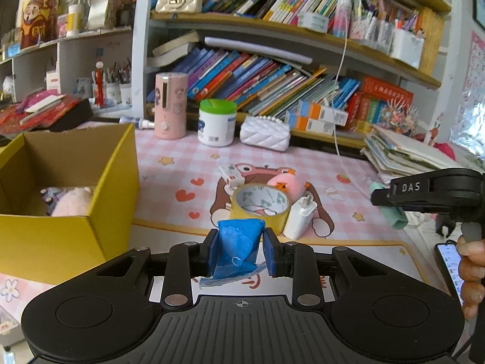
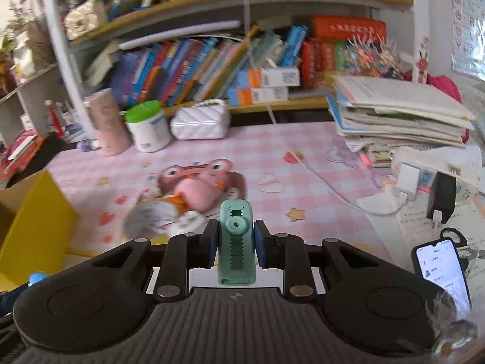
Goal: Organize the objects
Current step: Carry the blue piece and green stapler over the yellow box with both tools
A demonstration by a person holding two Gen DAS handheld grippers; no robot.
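Note:
My left gripper (image 1: 241,250) is shut on a blue plastic packet (image 1: 239,242), held above the front of the pink desk mat (image 1: 182,163). A yellow cardboard box (image 1: 75,212) stands open to its left with a pink plush toy (image 1: 74,201) inside. Beyond the packet lie a yellow tape roll (image 1: 260,204), a white charger (image 1: 300,217), a pink round toy (image 1: 286,185) and a small white box (image 1: 232,176). My right gripper (image 2: 235,242) is shut on a teal green clip-like tool (image 2: 235,242); that gripper also shows at the right in the left wrist view (image 1: 424,192).
A pink cylinder (image 1: 169,106), a green-lidded white jar (image 1: 216,123) and a white quilted purse (image 1: 265,133) stand at the back before the bookshelves (image 1: 272,69). A stack of notebooks (image 2: 400,115), a power strip (image 2: 430,176) and a phone (image 2: 441,265) are on the right.

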